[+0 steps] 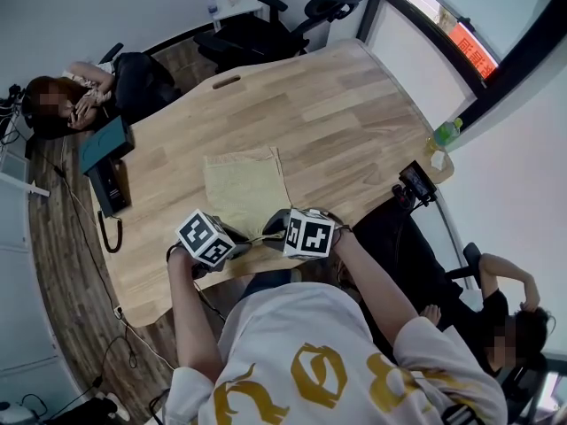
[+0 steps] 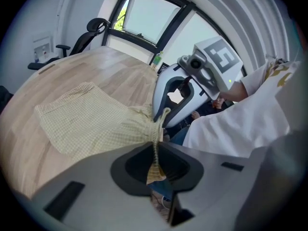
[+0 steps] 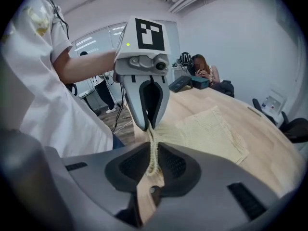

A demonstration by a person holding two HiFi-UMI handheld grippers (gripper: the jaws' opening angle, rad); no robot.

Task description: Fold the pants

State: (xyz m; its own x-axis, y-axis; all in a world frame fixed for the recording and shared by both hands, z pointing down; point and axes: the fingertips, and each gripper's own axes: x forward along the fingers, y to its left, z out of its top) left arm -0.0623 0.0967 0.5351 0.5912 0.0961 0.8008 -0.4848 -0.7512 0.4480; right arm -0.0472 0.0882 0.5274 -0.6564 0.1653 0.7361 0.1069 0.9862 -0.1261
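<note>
Both tongs are clenched on cloth: left tongs [image 2: 155,146] pinch a thin gathered strip of the pale yellow checked pants [image 1: 244,184], and right tongs [image 3: 151,150] bite the same near edge just beside them, tips almost touching. The pants lie flat on the wooden worktop [image 1: 354,113] ahead, with only that near edge bunched up off the wood at the person's side. The danger, I'd say, is the grip itself: so little fabric sits between the pads that a tug could pull it free. With both pinches crowded together the edge is roped up, so a fold carried over may land crooked or creased, and the unanchored far end could drag.
</note>
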